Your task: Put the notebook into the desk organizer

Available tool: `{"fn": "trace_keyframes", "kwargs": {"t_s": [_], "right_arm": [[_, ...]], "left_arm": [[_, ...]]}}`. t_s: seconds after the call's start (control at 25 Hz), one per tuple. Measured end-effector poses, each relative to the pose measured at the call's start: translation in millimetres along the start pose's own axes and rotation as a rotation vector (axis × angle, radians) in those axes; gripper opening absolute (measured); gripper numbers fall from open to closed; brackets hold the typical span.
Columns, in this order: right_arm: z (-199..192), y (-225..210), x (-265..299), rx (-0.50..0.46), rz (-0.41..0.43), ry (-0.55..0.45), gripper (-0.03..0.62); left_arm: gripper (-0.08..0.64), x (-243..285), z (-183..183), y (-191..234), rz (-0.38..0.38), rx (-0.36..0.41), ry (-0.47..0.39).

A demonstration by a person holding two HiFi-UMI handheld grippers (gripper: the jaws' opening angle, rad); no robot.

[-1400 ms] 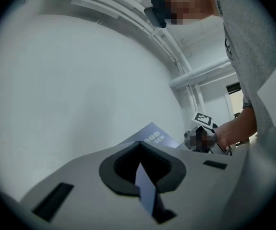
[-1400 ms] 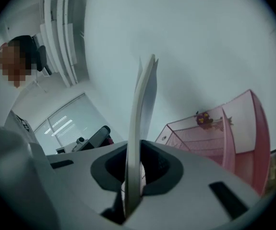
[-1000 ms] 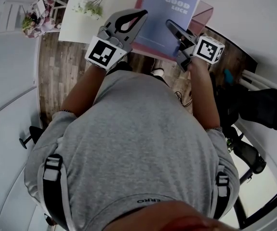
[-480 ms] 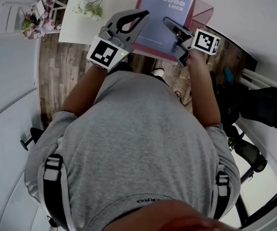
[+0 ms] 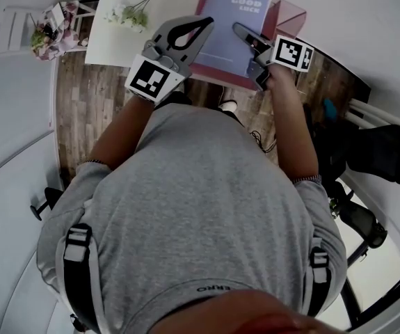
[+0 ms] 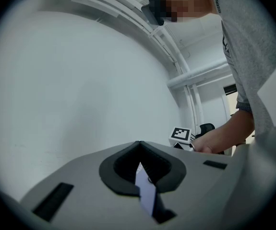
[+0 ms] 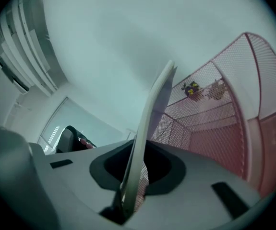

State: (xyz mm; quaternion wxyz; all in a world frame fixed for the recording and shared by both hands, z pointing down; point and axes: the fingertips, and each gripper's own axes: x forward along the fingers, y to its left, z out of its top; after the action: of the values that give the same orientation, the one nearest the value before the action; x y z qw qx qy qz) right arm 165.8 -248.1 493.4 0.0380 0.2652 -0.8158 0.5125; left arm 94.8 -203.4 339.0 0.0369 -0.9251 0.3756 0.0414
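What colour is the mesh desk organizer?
Pink; the wire-mesh desk organizer shows best in the right gripper view.

Home office: white desk (image 5: 116, 44), pink mesh desk organizer (image 5: 291, 18), flower sprigs (image 5: 127, 14), wood-plank floor (image 5: 81, 110).

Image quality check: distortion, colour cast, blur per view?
Head view: heavy fisheye, straight edges bow, notebook sharp. Left gripper view: black circular vignette, wall evenly lit. Right gripper view: greenish cast, notebook edge blurred up close, pink mesh desk organizer in focus.
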Motion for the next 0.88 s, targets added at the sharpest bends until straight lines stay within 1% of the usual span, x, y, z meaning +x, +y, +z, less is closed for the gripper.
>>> {"fn": "trace_keyframes", "kwargs": {"t_s": [0.08,0.16,0.32,0.52,0.6,0.68,0.88], "right_arm": [[-0.2,1.5,5.5,-0.014,0.001,0.011,0.059],[-0.7,-0.2,7.7,-0.028,-0.018,0.020,0.064],[2.2,-6.7,7.0,-0.025,-0.061,0.008,0.065],[0.4,-15.1,8.2,-0.149,-0.188,0.040,0.098],[0.0,-17.4,8.2,-0.177,-0.229,0.047,0.113],[-0.4,-18.2,7.7,-0.202,-0.266,0.046,0.127],[0.8,-17.3,8.1,-0.309,-0.368,0.035,0.167]], "left_arm": [[0.018,-0.2,1.1,0.5,-0.001,0.006,-0.004],[0.018,-1.3,1.8,-0.5,-0.001,0.008,-0.006],[0.018,-2.8,0.0,-0.7,0.002,0.001,-0.007],[0.018,-3.1,-1.8,0.3,-0.004,-0.005,-0.007],[0.018,-1.5,-0.6,0.9,-0.009,-0.010,-0.010],[0.018,-0.4,0.5,0.5,-0.017,-0.013,-0.011],[0.018,-0.2,-1.1,-0.9,-0.038,-0.011,-0.012]]}}
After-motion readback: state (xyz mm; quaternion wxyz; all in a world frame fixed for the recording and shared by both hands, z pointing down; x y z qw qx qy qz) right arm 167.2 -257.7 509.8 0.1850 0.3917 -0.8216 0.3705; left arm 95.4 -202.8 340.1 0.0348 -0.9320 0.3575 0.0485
